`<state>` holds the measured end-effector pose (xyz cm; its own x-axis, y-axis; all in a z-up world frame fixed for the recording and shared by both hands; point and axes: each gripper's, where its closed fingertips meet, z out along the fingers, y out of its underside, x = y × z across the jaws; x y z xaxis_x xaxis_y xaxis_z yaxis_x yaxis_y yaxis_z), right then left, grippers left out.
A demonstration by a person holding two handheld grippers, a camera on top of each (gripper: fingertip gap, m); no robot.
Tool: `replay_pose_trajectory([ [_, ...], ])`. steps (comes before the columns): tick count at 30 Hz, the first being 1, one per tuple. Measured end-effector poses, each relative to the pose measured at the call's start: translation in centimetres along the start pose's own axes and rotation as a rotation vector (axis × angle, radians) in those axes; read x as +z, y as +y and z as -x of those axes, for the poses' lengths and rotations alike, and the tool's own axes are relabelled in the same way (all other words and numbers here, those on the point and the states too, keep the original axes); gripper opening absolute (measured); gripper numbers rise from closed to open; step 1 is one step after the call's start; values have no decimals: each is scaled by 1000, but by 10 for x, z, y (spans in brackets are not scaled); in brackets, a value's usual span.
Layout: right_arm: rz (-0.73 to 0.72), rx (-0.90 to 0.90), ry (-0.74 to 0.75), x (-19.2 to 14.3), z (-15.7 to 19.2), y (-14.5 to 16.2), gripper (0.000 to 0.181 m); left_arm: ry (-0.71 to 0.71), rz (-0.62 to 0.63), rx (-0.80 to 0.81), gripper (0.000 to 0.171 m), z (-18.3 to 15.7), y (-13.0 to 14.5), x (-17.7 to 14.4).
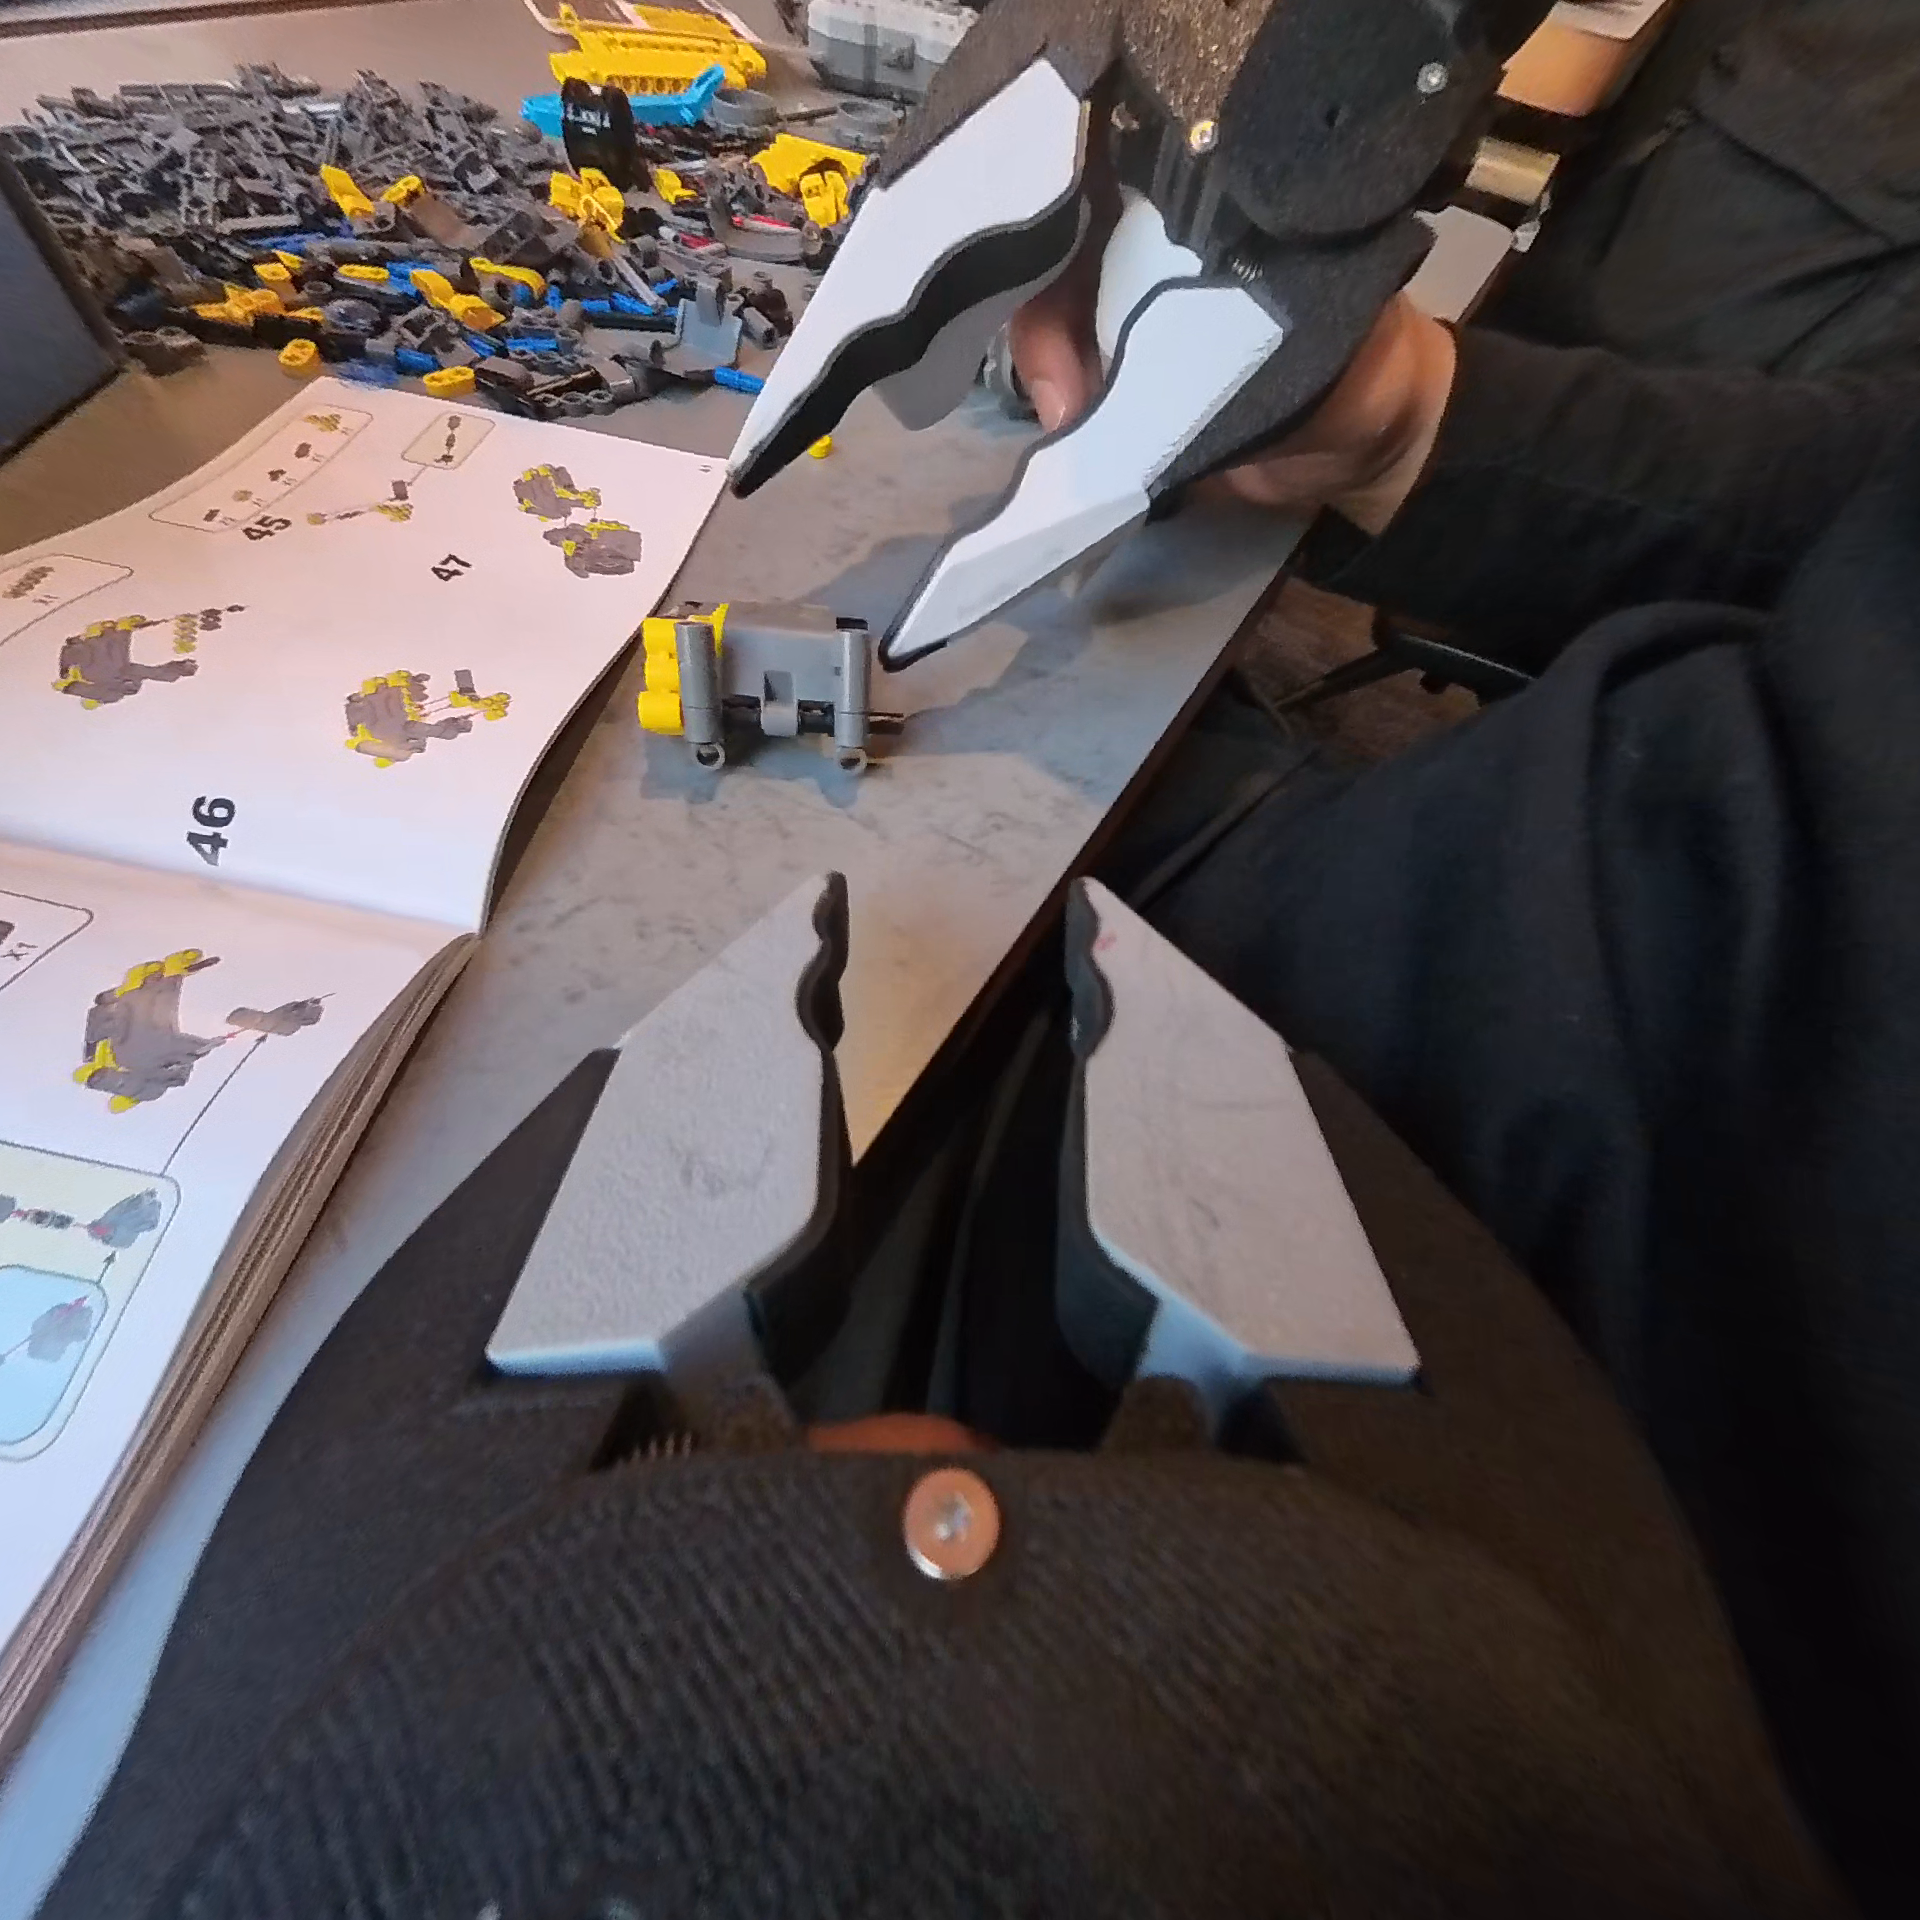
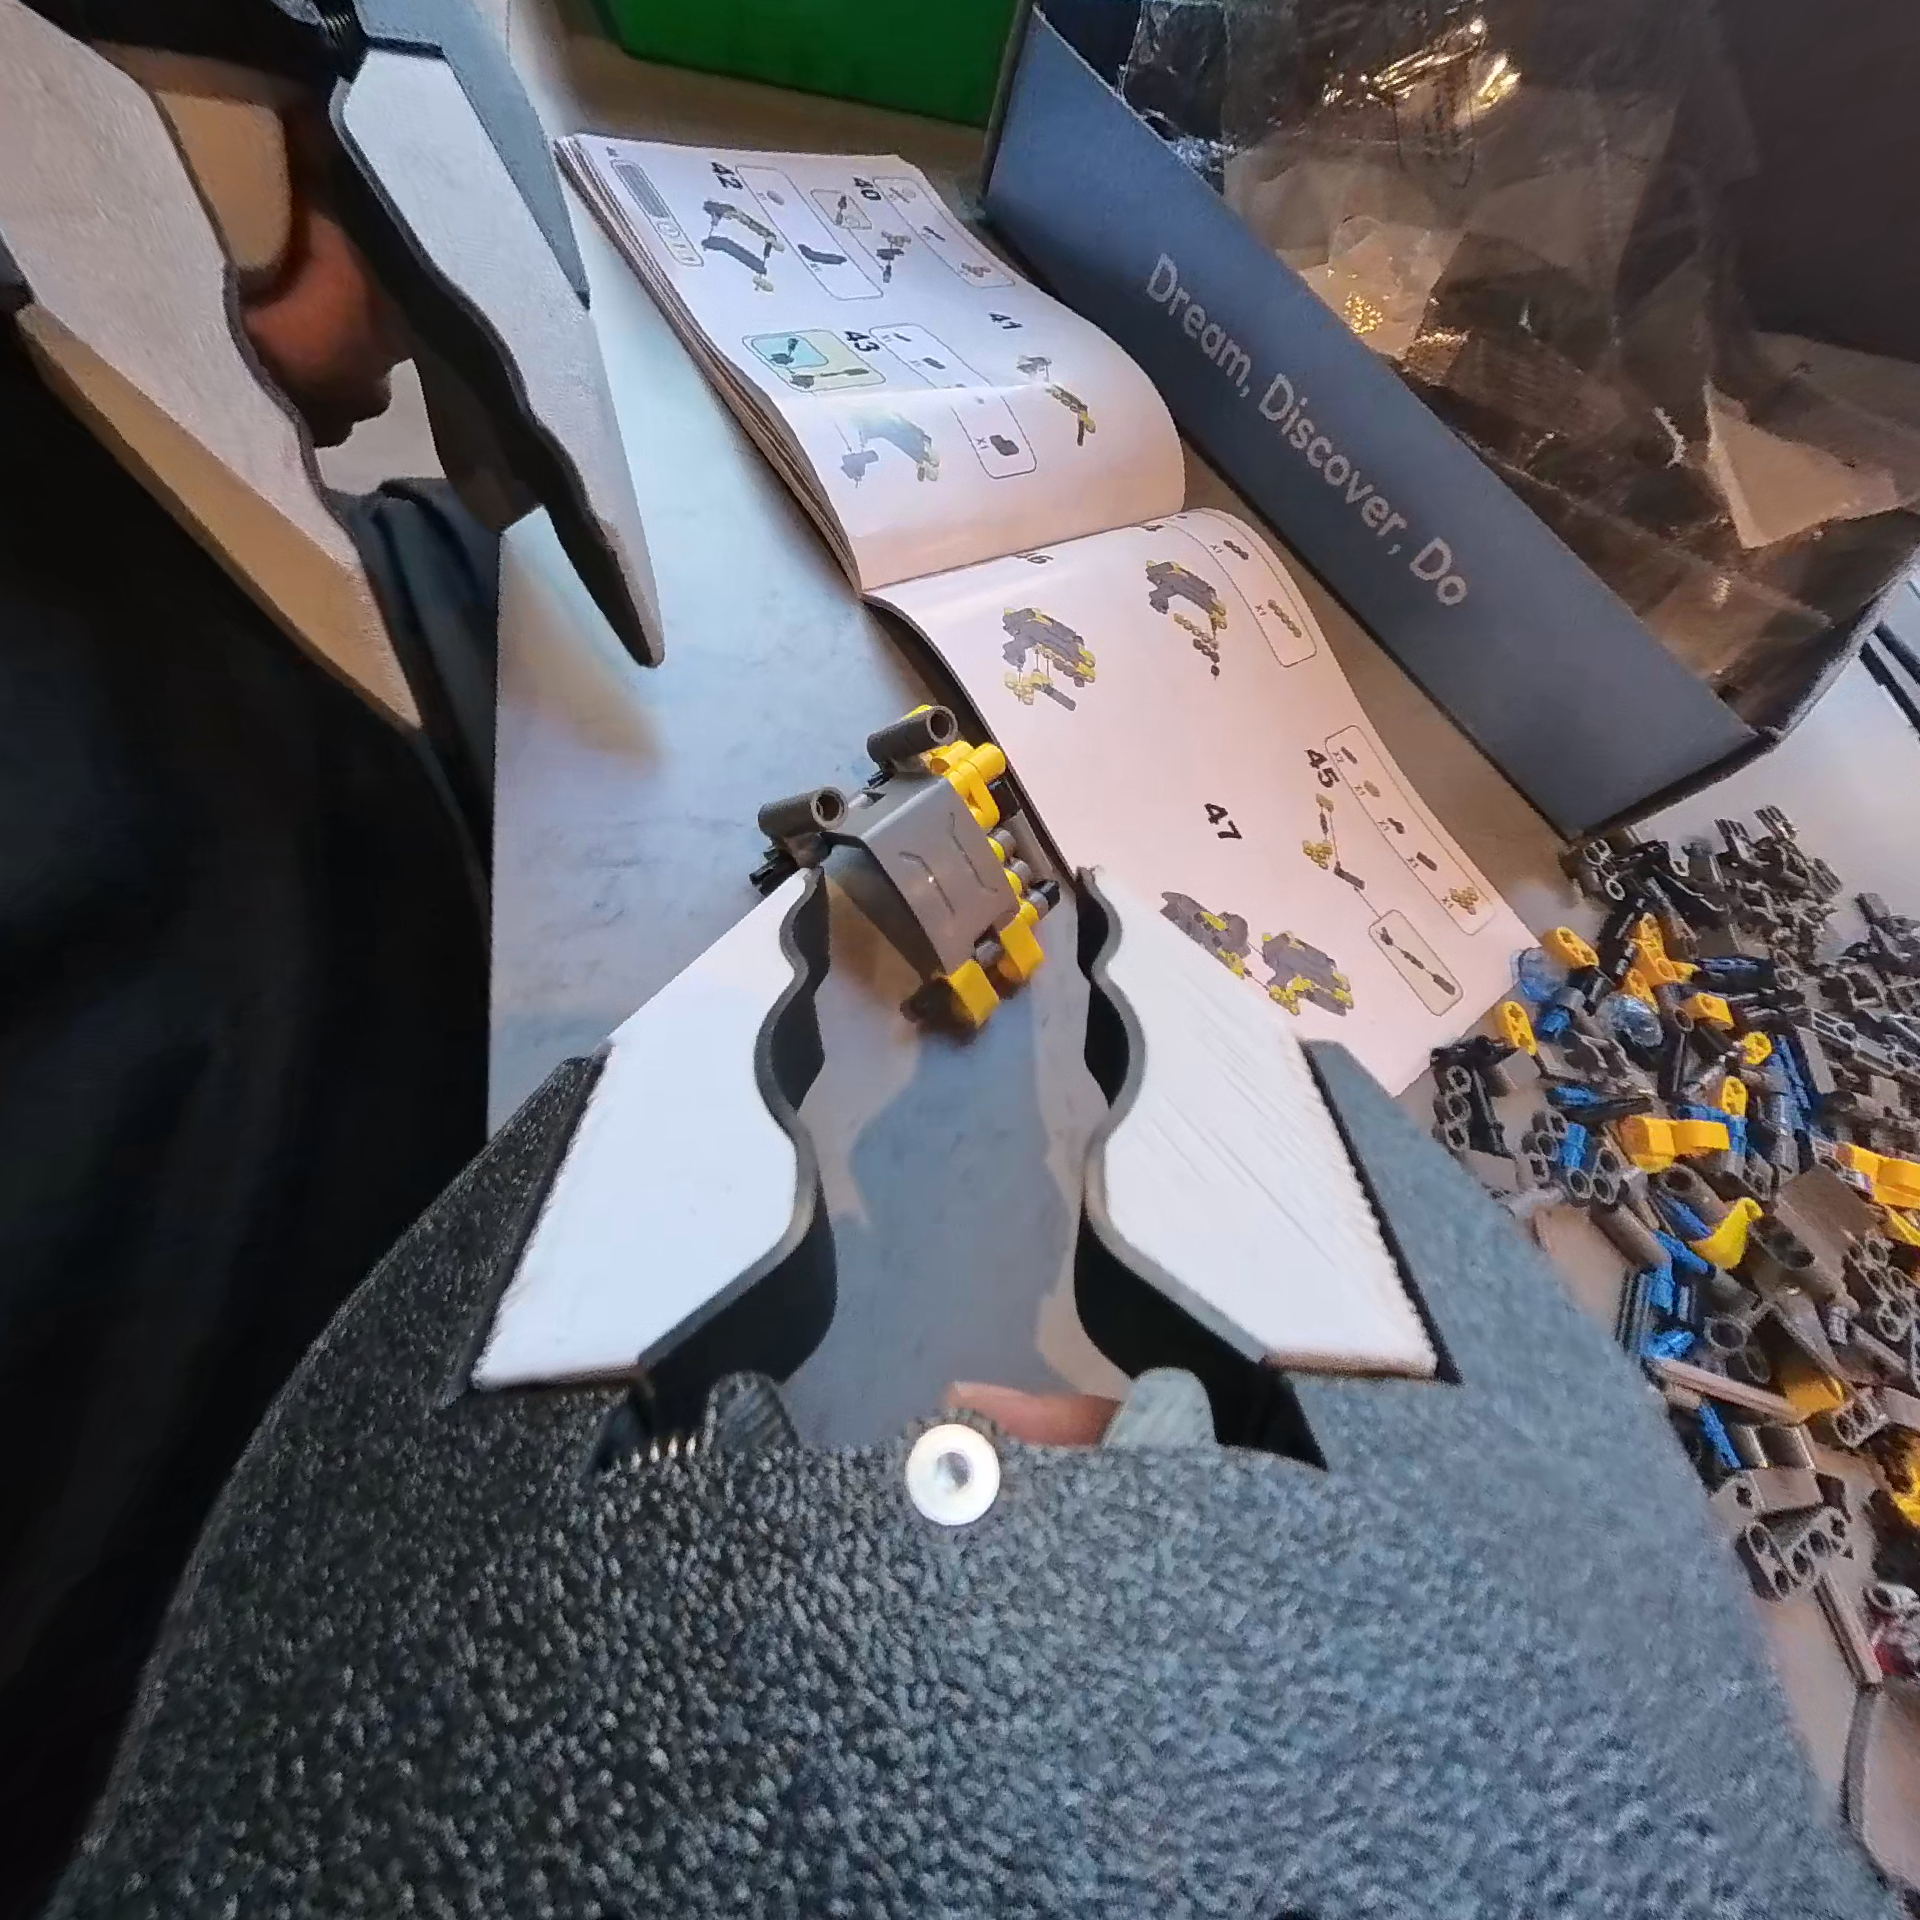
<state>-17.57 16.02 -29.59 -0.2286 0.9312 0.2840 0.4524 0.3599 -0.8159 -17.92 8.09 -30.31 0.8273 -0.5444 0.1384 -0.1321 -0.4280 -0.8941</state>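
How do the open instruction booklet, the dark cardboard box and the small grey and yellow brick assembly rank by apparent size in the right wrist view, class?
1. Dark cardboard box, though the frame crops it.
2. Open instruction booklet. It looks nearly as big, so this order is unsure.
3. Grey and yellow brick assembly, clearly smallest despite lying nearest the camera.

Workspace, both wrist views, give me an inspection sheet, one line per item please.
Surface: grey mottled table, edge beside a person in dark clothing.
Job's things: small grey and yellow brick assembly resting on the table beside an open instruction booklet.
Clutter: pile of loose grey, yellow and blue pieces; dark blue box holding plastic bags.
Grippers: right gripper open, fingertips either side of the assembly, contact unclear; left gripper open, empty, at the table edge.
Cables: nothing seen.
Surroundings: green object behind the booklet.
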Motion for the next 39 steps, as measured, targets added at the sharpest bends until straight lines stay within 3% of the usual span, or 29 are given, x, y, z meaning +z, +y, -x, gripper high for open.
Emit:
replay_pose_trajectory([
  [12,24,-10,-30,3,4,3,41,-4,-7,-1,35,2,0,-1],
  [19,74,-52,-61,14,9,5,16,-27,-10,1,37,6,-1,-3],
  [31,92,-74,-30,-13,26,16,16,-63,-21,-17,38,13,-1,-11],
  [39,91,-98,-30,-1,18,12,19,-74,-10,-3,38,14,0,-9],
])
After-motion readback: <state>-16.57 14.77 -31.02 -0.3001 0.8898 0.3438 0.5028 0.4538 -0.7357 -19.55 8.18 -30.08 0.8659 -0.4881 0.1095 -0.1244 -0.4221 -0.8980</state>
